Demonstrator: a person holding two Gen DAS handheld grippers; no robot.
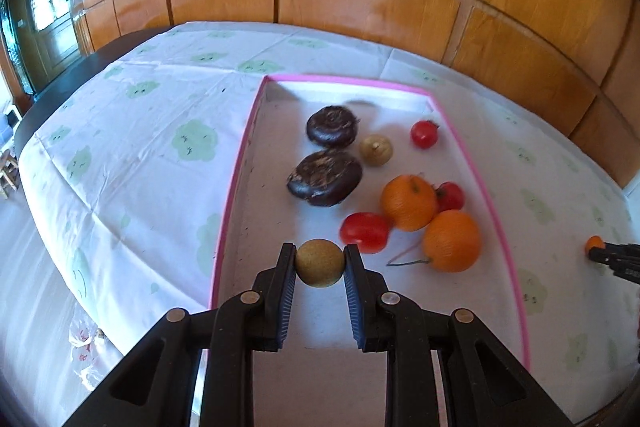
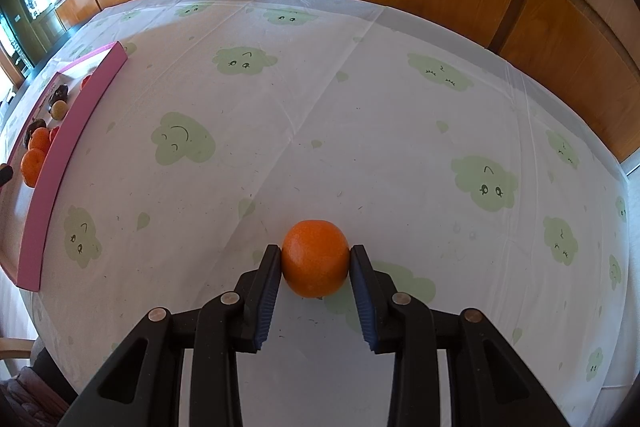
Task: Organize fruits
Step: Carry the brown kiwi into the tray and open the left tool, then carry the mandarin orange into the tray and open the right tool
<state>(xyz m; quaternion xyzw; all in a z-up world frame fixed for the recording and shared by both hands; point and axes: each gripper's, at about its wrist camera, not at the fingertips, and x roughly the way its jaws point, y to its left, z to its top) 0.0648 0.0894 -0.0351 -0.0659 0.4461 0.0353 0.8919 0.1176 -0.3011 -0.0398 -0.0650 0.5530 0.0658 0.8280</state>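
A small tan round fruit [image 1: 319, 263] sits pinched between the left gripper [image 1: 319, 264] fingers, narrow, over the near end of the pink-rimmed tray [image 1: 472, 155]. Right, an orange [image 2: 315, 258] is clamped in the right gripper [image 2: 316, 261] fingers, low at the surface [image 2: 320, 107].

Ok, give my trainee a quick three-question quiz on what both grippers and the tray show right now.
1. True or false: the left gripper is empty.
2. What does the right gripper hold: A) tomato B) orange C) nothing?
3. How many oranges lie in the pink tray?

Key: 1. False, it grips a tan ball-shaped fruit. 2. B. 3. Two.
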